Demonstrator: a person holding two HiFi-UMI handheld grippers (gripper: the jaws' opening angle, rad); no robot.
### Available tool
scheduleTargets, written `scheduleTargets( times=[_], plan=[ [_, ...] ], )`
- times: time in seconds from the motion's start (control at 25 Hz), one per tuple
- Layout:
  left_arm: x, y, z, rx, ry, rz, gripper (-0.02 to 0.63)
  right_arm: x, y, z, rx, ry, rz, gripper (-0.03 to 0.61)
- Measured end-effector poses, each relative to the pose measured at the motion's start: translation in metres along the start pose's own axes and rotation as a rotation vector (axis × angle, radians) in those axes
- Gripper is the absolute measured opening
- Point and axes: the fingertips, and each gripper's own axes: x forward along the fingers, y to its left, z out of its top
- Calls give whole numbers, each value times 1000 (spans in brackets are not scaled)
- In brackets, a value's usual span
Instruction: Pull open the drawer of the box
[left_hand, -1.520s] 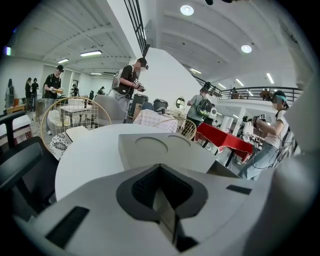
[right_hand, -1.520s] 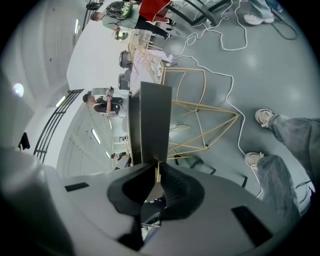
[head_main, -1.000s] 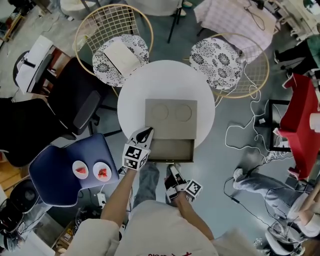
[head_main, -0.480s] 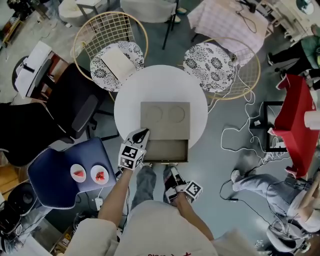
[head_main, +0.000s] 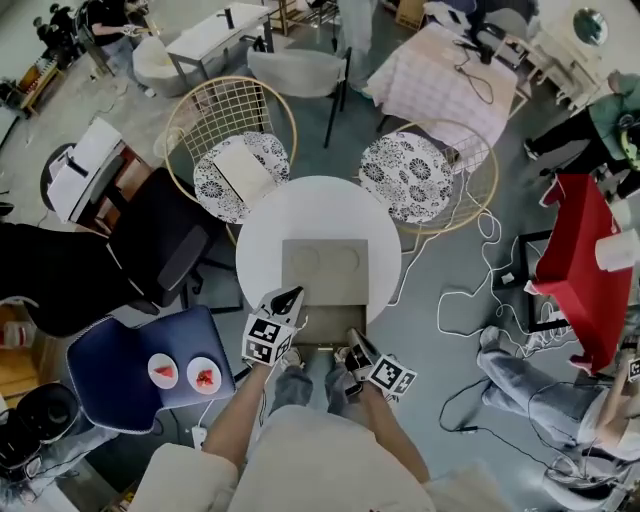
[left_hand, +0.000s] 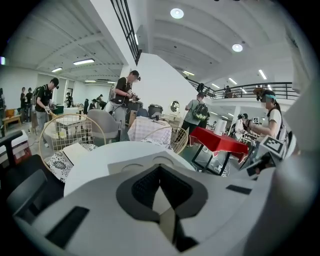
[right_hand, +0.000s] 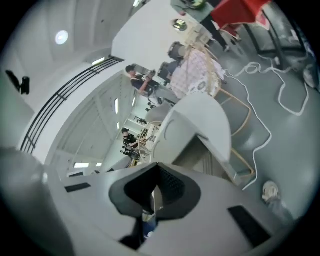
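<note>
A grey-beige box (head_main: 325, 268) with two round recesses in its top sits on the round white table (head_main: 270, 230). Its drawer (head_main: 328, 325) stands pulled out toward me, past the table's near edge. My left gripper (head_main: 290, 294) is shut and empty, its tip at the box's front left corner. My right gripper (head_main: 352, 344) is shut with nothing between its jaws, just in front of the drawer's front panel. The left gripper view shows its shut jaws (left_hand: 161, 195) over the box top (left_hand: 125, 167). In the right gripper view the shut jaws (right_hand: 154, 197) point at the open drawer (right_hand: 200, 155).
Two wire chairs with patterned cushions (head_main: 240, 170) (head_main: 405, 175) stand behind the table. A black office chair (head_main: 160, 250) and a blue seat with two small plates (head_main: 130, 350) are at my left. A red table (head_main: 580, 260), floor cables (head_main: 470, 290) and a seated person's legs (head_main: 530, 385) are at the right.
The head view has pulled back and tilted up, so more of the room shows. The right gripper has shifted slightly right near the drawer front. The left gripper stays at the box corner.
</note>
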Motion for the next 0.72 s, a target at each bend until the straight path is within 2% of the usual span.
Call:
scheduleTargets(
  times=[0.24, 0.52, 0.72],
  plan=[
    [-1, -27, 43, 55, -37, -29, 11, 26, 61, 76, -414, -21, 15, 15],
    [-7, -44, 74, 83, -104, -14, 11, 31, 121, 109, -931, -37, 4, 17],
    [-15, -69, 72, 122, -117, -8, 11, 24, 128, 108, -1113, -28, 8, 17]
  ],
)
